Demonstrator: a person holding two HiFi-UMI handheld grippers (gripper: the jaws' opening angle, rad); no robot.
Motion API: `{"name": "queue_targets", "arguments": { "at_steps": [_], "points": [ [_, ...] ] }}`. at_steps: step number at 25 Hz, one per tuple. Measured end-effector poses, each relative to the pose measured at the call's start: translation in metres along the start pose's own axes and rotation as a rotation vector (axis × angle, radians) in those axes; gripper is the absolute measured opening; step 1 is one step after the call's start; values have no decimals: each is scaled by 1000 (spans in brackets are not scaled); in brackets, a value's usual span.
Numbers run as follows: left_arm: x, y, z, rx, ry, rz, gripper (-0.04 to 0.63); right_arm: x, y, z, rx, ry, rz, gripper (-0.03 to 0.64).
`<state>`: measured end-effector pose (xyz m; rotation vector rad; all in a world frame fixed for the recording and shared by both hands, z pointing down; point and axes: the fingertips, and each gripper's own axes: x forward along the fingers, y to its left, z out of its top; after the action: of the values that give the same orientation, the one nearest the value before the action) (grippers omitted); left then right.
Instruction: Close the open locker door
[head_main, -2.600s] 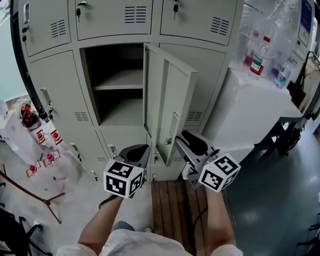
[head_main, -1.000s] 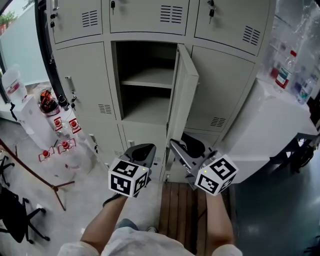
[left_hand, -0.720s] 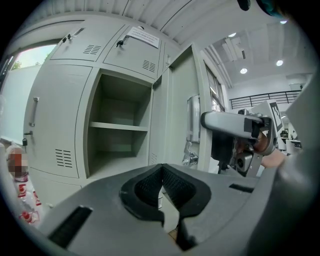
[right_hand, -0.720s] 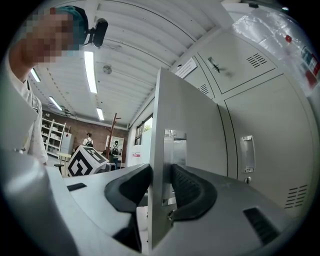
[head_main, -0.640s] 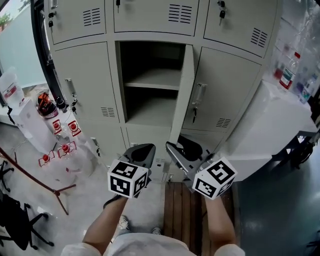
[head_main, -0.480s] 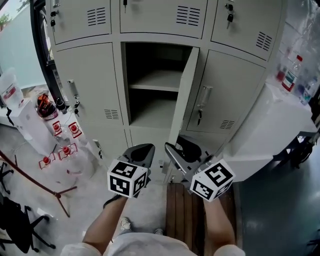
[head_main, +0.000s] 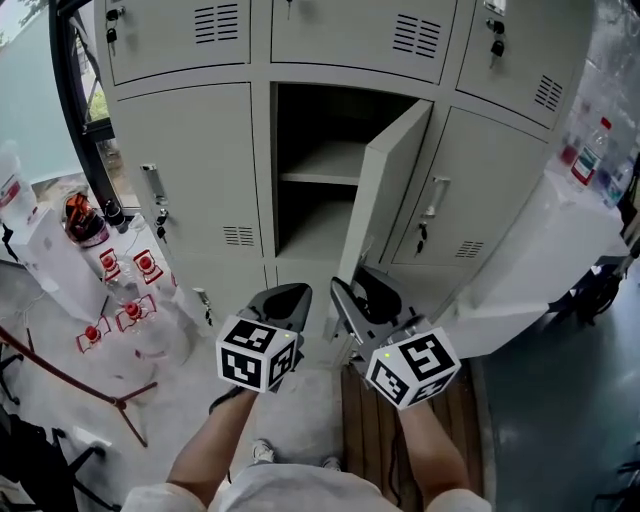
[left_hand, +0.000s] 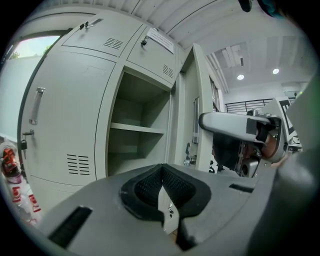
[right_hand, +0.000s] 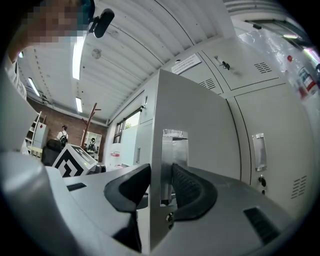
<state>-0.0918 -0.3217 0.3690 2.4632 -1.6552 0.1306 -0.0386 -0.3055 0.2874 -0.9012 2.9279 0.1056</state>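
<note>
The open locker door (head_main: 385, 200) hangs on its right-hand hinges and stands out at an angle from the dark, empty compartment (head_main: 320, 180) with one shelf. My right gripper (head_main: 350, 290) is at the door's lower free edge. In the right gripper view its jaws (right_hand: 161, 185) are shut on that edge, pinching the door (right_hand: 195, 125) and its metal handle plate between the pads. My left gripper (head_main: 285, 297) hovers beside it, left of the door, shut on nothing. Its pads (left_hand: 162, 187) meet, facing the compartment (left_hand: 135, 130).
Closed lockers surround the open one, and the one to the right has a handle with keys (head_main: 430, 215). A white cabinet (head_main: 540, 260) with bottles (head_main: 585, 140) stands at right. Red-labelled water bottles (head_main: 120, 290) and a red-legged stand (head_main: 90, 380) are at left. A wooden board (head_main: 370, 430) lies underfoot.
The door has swung leftward toward the opening, with my right gripper staying at its free edge. The view has shifted left, and the left gripper has hardly moved.
</note>
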Motion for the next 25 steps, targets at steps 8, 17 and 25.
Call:
{"name": "queue_targets", "arguments": {
  "at_steps": [8, 17, 25],
  "points": [
    [-9, 40, -1, -11, -8, -44, 6, 40, 8, -4, 6, 20, -100, 137],
    [-17, 76, 2, 9, -7, -115, 6, 76, 11, -8, 1, -12, -214, 135],
    [-17, 83, 0, 17, -2, -172, 6, 99, 9, -10, -5, -4, -287, 133]
  ]
}}
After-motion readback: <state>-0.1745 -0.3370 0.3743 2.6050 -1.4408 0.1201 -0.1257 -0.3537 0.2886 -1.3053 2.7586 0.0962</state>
